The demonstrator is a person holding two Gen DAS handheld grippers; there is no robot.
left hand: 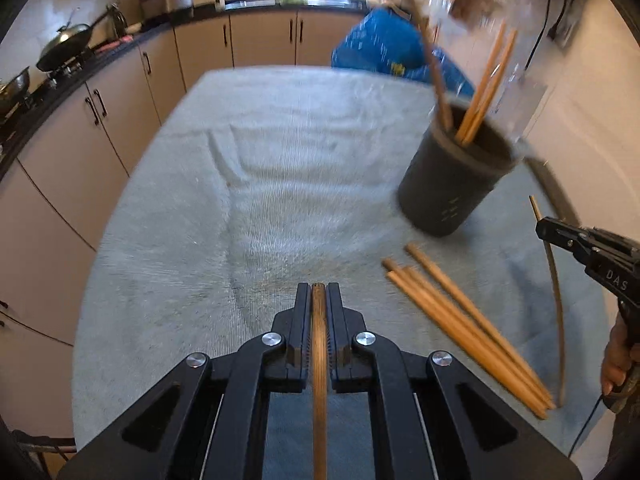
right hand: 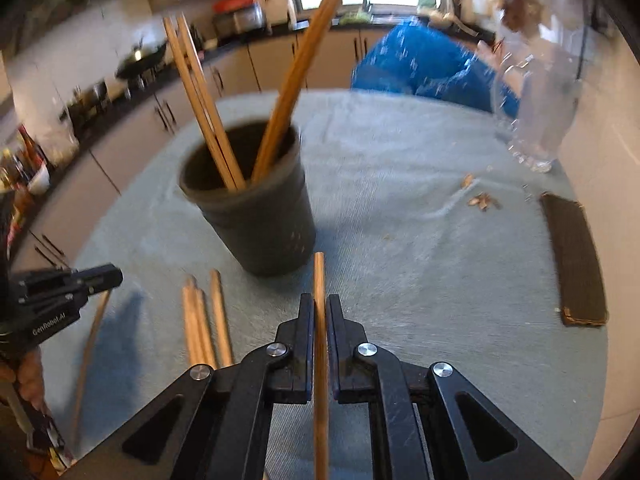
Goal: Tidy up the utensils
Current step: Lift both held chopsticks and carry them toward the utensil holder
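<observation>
A dark grey utensil cup [left hand: 452,184] [right hand: 256,208] stands on the cloth-covered table and holds several wooden chopsticks [right hand: 208,120]. Several loose chopsticks [left hand: 468,320] [right hand: 206,320] lie on the cloth in front of the cup. My left gripper [left hand: 319,292] is shut on a brown chopstick [left hand: 319,360]; it shows at the left of the right wrist view [right hand: 108,276]. My right gripper [right hand: 319,304] is shut on a light wooden chopstick [right hand: 319,340], just short of the cup; it shows at the right of the left wrist view [left hand: 544,228].
A clear glass jar [right hand: 536,112] stands at the table's far right, a dark flat mat [right hand: 576,260] near the right edge, small crumbs [right hand: 480,198] beside it. A blue bag [left hand: 392,52] sits behind the table. Kitchen counters with woks [left hand: 64,46] run along the left.
</observation>
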